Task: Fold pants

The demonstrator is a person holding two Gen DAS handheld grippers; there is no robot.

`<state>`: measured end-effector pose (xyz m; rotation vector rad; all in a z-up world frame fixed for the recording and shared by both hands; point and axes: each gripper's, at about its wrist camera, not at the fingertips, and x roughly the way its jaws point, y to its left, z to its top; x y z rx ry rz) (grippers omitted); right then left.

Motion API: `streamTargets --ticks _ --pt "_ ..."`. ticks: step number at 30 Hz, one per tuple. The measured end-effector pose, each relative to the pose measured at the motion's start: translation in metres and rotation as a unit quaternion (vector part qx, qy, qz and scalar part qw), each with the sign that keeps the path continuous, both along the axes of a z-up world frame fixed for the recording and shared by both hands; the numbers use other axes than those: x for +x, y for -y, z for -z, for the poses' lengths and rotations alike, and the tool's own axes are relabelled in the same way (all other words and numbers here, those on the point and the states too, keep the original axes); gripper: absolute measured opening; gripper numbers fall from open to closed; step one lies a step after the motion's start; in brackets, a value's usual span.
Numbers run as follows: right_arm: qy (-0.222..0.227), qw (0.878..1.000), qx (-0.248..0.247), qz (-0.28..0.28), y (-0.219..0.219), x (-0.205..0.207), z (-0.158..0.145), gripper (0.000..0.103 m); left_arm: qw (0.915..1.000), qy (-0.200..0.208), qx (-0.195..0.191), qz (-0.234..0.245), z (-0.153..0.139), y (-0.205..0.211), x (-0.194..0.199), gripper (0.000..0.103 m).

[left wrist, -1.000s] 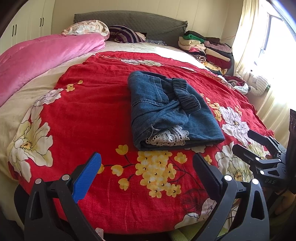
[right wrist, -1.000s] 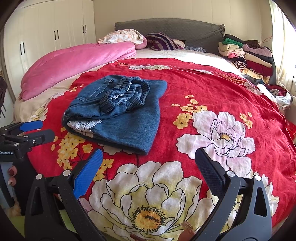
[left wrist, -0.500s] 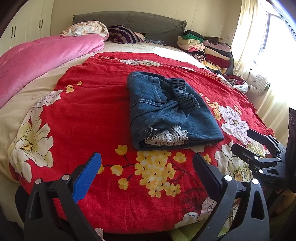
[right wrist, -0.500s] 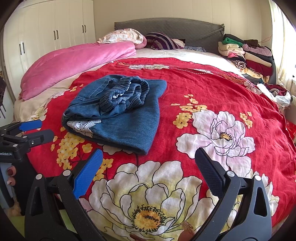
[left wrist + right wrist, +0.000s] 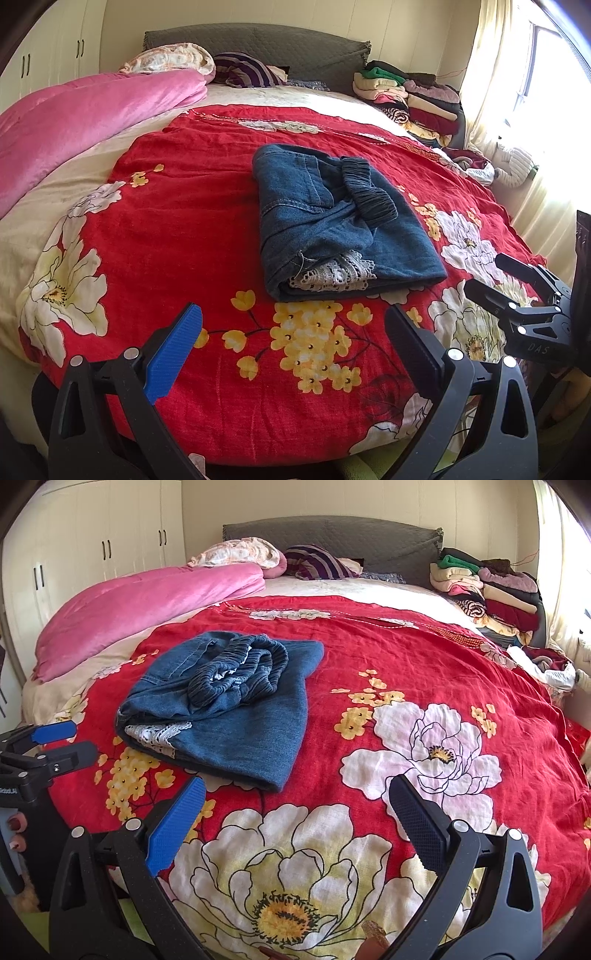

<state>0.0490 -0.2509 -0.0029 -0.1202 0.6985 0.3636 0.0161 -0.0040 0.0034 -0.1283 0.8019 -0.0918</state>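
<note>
Both my left tongs [image 5: 293,332] and right tongs [image 5: 297,806] hang released, grasping nothing, near the bed's edge; the folded pants [image 5: 340,225] lie on the red floral bedspread [image 5: 192,206], well apart from them.

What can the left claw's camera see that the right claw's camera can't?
Only the left wrist view shows the bright window and the right claw from the side, open. Only the right wrist view shows the big white flower up close and the left claw, also open. Both show the folded denim pants on the red bedspread, the pink quilt and the clothes pile.
</note>
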Motion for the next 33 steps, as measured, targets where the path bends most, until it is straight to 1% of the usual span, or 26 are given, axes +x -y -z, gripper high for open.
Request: streamTargets --ticks 5,11,15,17,20,22,23,25,26,28,29,31,32,33 --pt "-0.002 1.0 -0.003 0.005 0.002 0.003 0.0 0.094 1.0 -0.003 -0.002 0.0 0.001 -0.001 0.001 0.099" --pt "-0.004 1.0 -0.006 0.01 0.003 0.005 0.001 0.094 0.9999 -0.006 0.01 -0.006 0.002 -0.002 0.002 0.099" --pt "-0.006 1.0 -0.007 0.017 0.006 0.008 0.002 0.094 0.9995 -0.011 0.026 -0.015 0.003 -0.002 0.004 0.099" --pt "-0.009 1.0 -0.008 0.024 0.009 0.011 0.003 0.094 0.9994 -0.014 0.026 -0.017 0.004 -0.004 0.006 0.099" --pt "-0.02 0.999 0.003 0.04 0.019 0.017 0.005 0.094 0.999 -0.012 0.022 -0.038 0.001 -0.014 0.008 0.099" --pt "-0.02 0.998 0.002 0.066 0.031 0.024 0.007 0.094 0.9989 0.0 0.009 -0.047 -0.004 -0.03 0.012 0.099" --pt "-0.018 0.997 0.0 0.074 0.036 0.027 0.007 0.094 0.9985 -0.002 0.006 -0.054 -0.005 -0.039 0.017 0.099" --pt "-0.02 0.995 0.001 0.098 0.055 0.039 0.006 0.094 0.9963 -0.01 0.01 -0.085 -0.005 -0.068 0.036 0.099" --pt "-0.022 0.993 0.007 0.118 0.072 0.048 0.004 0.094 0.9953 -0.017 0.015 -0.094 -0.005 -0.08 0.045 0.099" --pt "-0.02 0.987 0.008 0.156 0.099 0.065 0.002 0.094 0.9893 -0.03 0.026 -0.14 -0.003 -0.123 0.071 0.099" --pt "-0.02 0.984 0.005 0.177 0.117 0.076 0.0 0.094 0.9868 -0.034 0.028 -0.156 -0.003 -0.139 0.081 0.099" --pt "-0.018 0.977 -0.015 0.213 0.152 0.101 -0.002 0.094 0.9786 -0.048 0.041 -0.196 0.001 -0.184 0.113 0.099" --pt "-0.022 0.971 -0.026 0.236 0.174 0.119 -0.003 0.094 0.9763 -0.055 0.045 -0.205 0.003 -0.196 0.124 0.099" --pt "-0.026 0.969 -0.031 0.245 0.189 0.132 -0.002 0.094 0.9732 -0.068 0.047 -0.215 0.008 -0.218 0.146 0.099"
